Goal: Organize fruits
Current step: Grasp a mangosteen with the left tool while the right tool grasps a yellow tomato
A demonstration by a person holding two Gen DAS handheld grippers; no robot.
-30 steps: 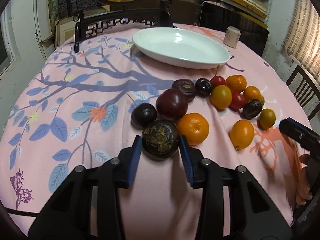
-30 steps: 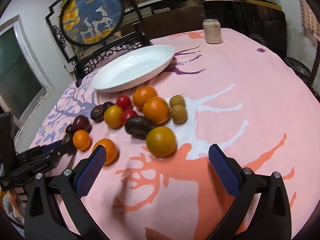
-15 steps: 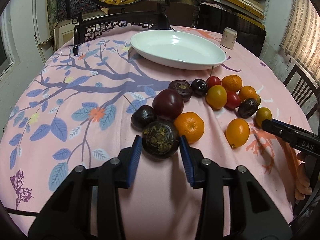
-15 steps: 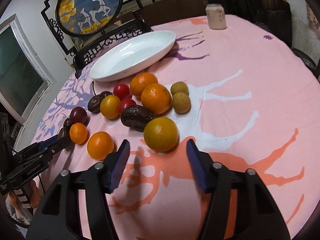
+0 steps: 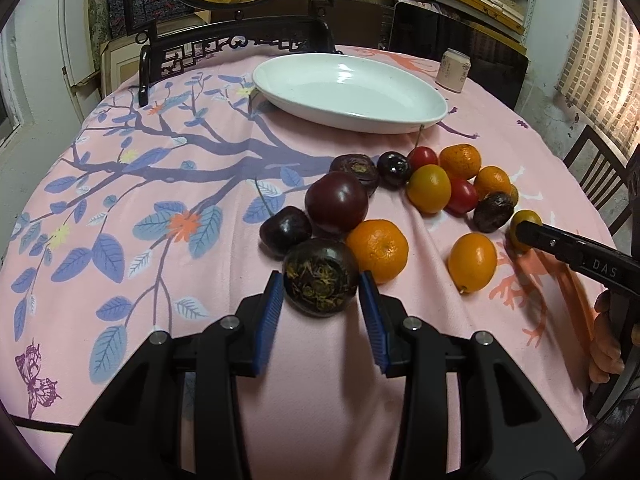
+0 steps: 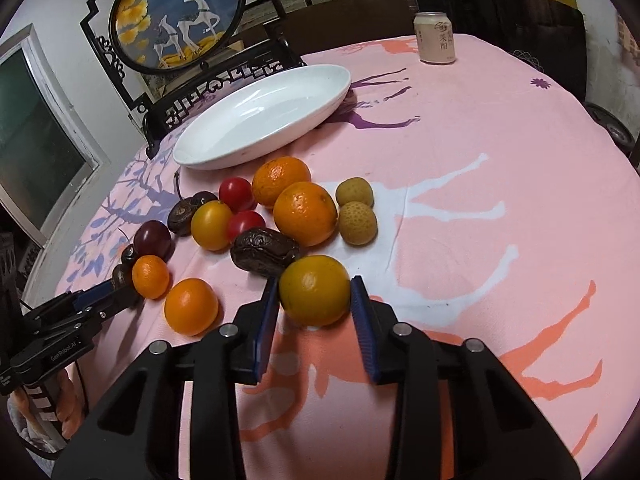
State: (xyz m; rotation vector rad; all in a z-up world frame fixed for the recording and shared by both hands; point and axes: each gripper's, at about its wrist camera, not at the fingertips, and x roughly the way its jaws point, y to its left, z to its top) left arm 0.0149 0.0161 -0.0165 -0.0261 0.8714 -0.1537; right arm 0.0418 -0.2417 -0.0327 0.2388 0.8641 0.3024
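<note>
On worktop, both jaws clamp fruit: left gripper (image 5: 321, 295) on dark fruit (image 5: 321, 277), right gripper (image 6: 314, 307) on yellow fruit (image 6: 315, 290). Risk: round skins slip w/ lift, knocking mandarin (image 5: 378, 249) before plate (image 5: 432, 114).

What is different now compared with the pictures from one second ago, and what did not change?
The right claw moved forward and narrowed from wide open until its pads flank the yellow-orange fruit, apparently gripping it. The left claw stayed as it was, shut on the dark mangosteen. The other fruits and the white dish, which holds no fruit, kept their places on the pink tablecloth.
</note>
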